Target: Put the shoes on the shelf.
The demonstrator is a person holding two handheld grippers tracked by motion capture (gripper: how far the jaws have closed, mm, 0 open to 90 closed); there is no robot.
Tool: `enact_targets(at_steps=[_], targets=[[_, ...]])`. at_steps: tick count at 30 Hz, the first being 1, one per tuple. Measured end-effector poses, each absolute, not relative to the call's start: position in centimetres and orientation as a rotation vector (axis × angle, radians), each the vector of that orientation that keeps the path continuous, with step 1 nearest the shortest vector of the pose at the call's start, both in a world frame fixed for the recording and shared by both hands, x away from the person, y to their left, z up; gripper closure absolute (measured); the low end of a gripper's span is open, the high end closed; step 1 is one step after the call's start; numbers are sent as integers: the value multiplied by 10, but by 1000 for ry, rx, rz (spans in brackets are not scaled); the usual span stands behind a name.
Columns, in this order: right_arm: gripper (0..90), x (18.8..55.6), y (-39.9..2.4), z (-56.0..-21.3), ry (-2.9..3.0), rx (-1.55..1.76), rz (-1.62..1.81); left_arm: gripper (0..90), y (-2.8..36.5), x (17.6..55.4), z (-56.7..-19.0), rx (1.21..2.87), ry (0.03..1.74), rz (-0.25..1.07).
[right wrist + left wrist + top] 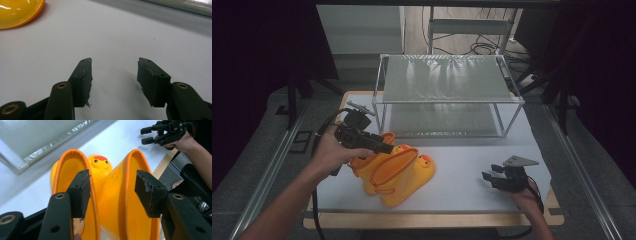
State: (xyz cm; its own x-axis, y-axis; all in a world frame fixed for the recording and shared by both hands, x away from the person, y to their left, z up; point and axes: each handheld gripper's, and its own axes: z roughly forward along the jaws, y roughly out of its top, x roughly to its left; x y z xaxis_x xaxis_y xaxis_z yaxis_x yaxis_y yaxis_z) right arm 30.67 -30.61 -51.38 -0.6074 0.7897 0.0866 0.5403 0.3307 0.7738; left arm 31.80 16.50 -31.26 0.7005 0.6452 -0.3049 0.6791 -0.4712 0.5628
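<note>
My left gripper [111, 192] was spread wide over the yellow boots [394, 172], one jaw inside the near boot's mouth, the other outside the far boot's orange rim [125, 195]. They looked light, soft-walled and glossy, so I judged both rims pinched together the best hold. My right gripper [114, 80] rested parted, empty, on bare table [120, 32], the shelf rack [447, 97] beyond.

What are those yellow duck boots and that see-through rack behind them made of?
The boots look like moulded rubber or soft plastic: glossy, smooth, with light glinting off their orange rims. The rack seems to have a pale metal frame with frosted glass or plastic shelves; which of the two I cannot tell.
</note>
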Motion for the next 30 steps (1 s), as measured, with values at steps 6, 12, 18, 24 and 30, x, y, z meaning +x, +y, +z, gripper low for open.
enact_targets(at_steps=[6, 12, 18, 24, 30], targets=[[454, 307, -306, -514, 2298, 1190, 1152, 455, 166, 321, -325, 2256, 1016, -129], [455, 307, -306, -514, 2298, 1202, 1144, 427, 154, 324, -338, 2301, 1003, -180], [455, 307, -306, -515, 2292, 1206, 1150, 443, 142, 324, -346, 2363, 1006, -139], [455, 307, -306, -515, 2290, 1206, 1149, 522, 134, 322, -347, 2397, 1013, -73], [454, 308, -306, -515, 2296, 1200, 1139, 664, 127, 317, -348, 2416, 1014, -11]])
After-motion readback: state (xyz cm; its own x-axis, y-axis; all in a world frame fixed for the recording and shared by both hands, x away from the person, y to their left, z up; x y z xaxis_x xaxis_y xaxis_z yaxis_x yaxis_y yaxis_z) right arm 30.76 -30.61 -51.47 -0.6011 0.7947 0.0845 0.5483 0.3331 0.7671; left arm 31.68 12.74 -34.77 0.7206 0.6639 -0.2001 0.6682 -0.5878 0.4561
